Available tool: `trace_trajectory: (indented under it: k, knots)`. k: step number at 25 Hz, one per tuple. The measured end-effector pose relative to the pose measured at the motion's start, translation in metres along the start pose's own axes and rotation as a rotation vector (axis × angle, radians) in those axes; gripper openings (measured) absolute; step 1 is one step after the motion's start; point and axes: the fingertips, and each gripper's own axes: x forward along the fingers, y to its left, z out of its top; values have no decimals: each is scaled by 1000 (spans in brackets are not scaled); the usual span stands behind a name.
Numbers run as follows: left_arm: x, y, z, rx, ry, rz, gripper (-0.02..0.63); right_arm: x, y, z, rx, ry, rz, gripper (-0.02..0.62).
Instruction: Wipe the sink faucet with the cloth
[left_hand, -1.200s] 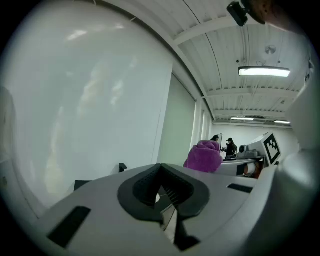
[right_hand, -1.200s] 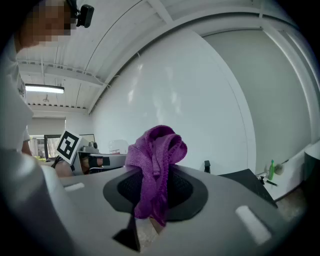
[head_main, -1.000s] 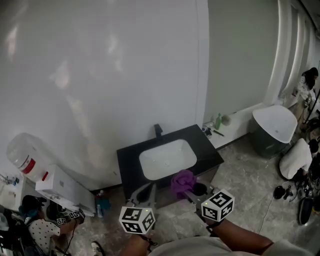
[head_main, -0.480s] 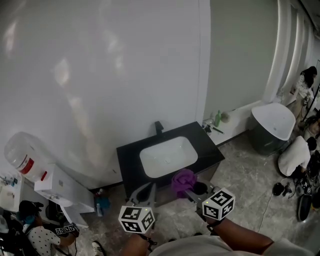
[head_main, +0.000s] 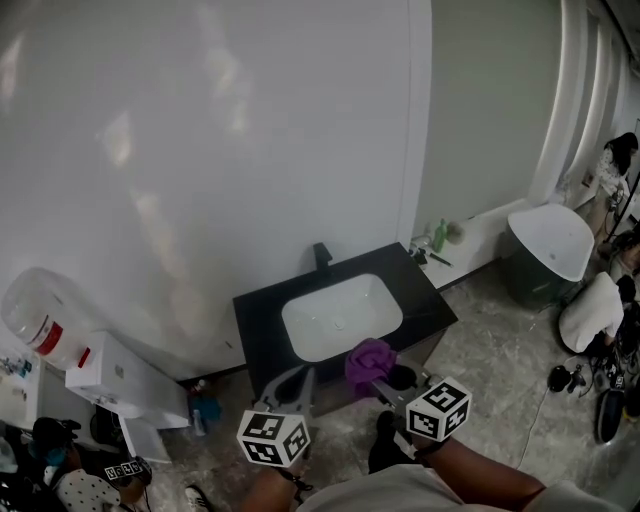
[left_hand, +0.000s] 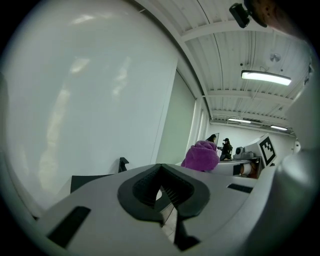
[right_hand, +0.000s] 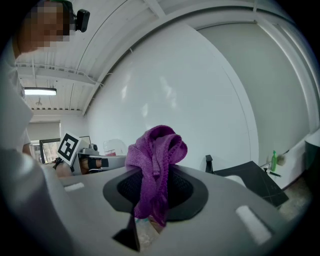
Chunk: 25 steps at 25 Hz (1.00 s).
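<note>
A black faucet (head_main: 322, 256) stands at the back edge of a black vanity top (head_main: 258, 310) with a white sink basin (head_main: 340, 318). My right gripper (head_main: 375, 372) hovers at the vanity's front edge, shut on a bunched purple cloth (head_main: 368, 362). In the right gripper view the cloth (right_hand: 155, 160) bulges out above the jaws, with the faucet (right_hand: 209, 163) farther ahead to the right. My left gripper (head_main: 296, 386) is beside it, shut and holding nothing. The left gripper view shows the faucet (left_hand: 122, 164) ahead and the cloth (left_hand: 202, 156) to the right.
A green bottle (head_main: 437, 238) and small items stand on a ledge right of the vanity. A white tub (head_main: 552, 243) sits farther right. A water jug (head_main: 38, 316) and a white box (head_main: 125, 378) lie at the left, and a person (head_main: 85, 492) crouches in the lower left corner.
The head view has shifted slightly and the vanity sits a little farther right. Both grippers keep their places with the cloth still held. The person at lower left has moved down.
</note>
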Motion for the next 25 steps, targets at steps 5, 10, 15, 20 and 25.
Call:
trace_trajectory:
  k: [5,10,15,20,25]
  knots:
    - [59,33,3,-15,17,27,7,44,-57,4,16,3,26,92]
    - [150,67,20,-30,39,61,6,108,-141,23,43,30,80,94]
    - [230,93,23,-74,85,99,7,173,-225,31,66,114,133,94]
    - [275,136,18,-109,121,158,6,242,-287,23,34,191,156,92]
    - [294,172,10,-144,150,170,7,307,-316,15,8,247,146,94]
